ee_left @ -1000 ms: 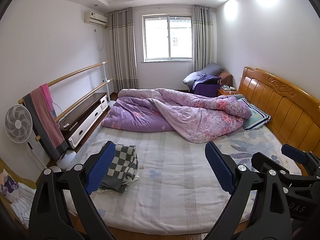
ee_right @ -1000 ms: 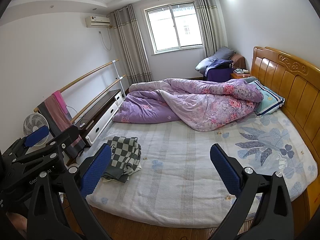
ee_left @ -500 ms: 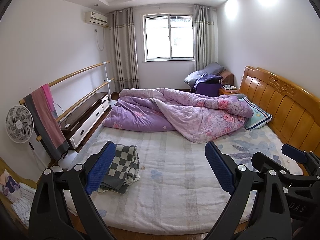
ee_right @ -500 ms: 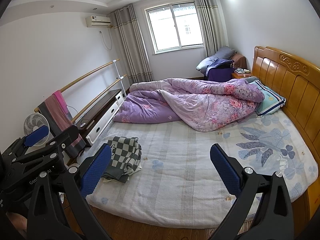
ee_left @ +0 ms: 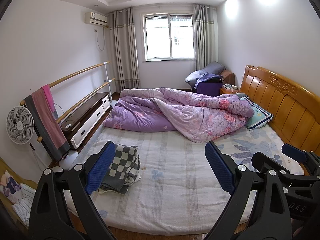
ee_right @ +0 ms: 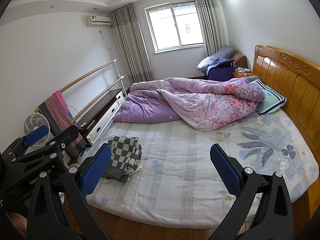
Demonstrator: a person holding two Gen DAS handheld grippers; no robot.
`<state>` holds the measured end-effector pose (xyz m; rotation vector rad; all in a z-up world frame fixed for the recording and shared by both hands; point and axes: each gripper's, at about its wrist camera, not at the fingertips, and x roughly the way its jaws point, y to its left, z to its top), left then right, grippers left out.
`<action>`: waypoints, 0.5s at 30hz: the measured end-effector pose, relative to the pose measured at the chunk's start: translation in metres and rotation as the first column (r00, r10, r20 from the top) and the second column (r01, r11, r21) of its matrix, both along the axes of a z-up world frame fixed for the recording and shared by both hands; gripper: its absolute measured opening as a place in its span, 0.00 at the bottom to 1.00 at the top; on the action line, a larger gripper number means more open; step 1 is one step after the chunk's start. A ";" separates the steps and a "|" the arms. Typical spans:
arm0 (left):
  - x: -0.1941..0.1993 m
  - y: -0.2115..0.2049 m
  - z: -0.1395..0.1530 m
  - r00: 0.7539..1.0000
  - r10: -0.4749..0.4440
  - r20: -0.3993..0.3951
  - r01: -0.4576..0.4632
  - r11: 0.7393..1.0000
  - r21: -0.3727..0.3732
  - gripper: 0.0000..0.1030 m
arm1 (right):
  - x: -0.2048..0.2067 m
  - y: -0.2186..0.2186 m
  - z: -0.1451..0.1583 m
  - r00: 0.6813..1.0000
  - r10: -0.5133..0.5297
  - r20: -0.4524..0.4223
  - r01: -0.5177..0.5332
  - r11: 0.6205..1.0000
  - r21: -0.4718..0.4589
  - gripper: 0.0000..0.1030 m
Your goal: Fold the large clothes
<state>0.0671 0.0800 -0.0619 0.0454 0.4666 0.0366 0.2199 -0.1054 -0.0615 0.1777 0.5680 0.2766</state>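
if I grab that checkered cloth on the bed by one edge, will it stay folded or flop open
The checkered cloth will probably flop open: it lies as a loose, soft stack with uneven layers showing at its near edge. It looks thick, so likely somewhat heavy and droopy. It should not slide much on the textured bed sheet.

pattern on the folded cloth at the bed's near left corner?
Folded cloth: grey-and-white checkerboard, with a dark grey layer underneath. Right wrist view shows it best.

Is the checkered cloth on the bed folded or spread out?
Folded. The checkered cloth lies as a compact, layered bundle near the bed's foot corner, with stacked edges showing at its front.
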 end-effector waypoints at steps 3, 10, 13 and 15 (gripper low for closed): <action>0.000 0.000 0.000 1.000 -0.002 0.000 0.002 1.000 0.000 0.89 | 0.000 0.000 0.000 1.000 0.001 -0.001 -0.001 1.000 0.001 0.93; 0.001 0.002 0.000 1.000 -0.003 -0.003 0.003 1.000 0.000 0.89 | 0.001 0.001 0.001 1.000 -0.001 -0.001 0.001 1.000 -0.001 0.93; 0.001 0.002 0.000 1.000 -0.001 -0.003 0.001 1.000 0.001 0.89 | 0.002 0.000 0.001 1.000 0.001 -0.004 -0.001 1.000 0.001 0.93; 0.002 0.002 0.001 1.000 -0.002 -0.003 0.002 1.000 0.002 0.89 | 0.003 0.001 0.000 1.000 0.003 -0.005 -0.003 1.000 0.001 0.93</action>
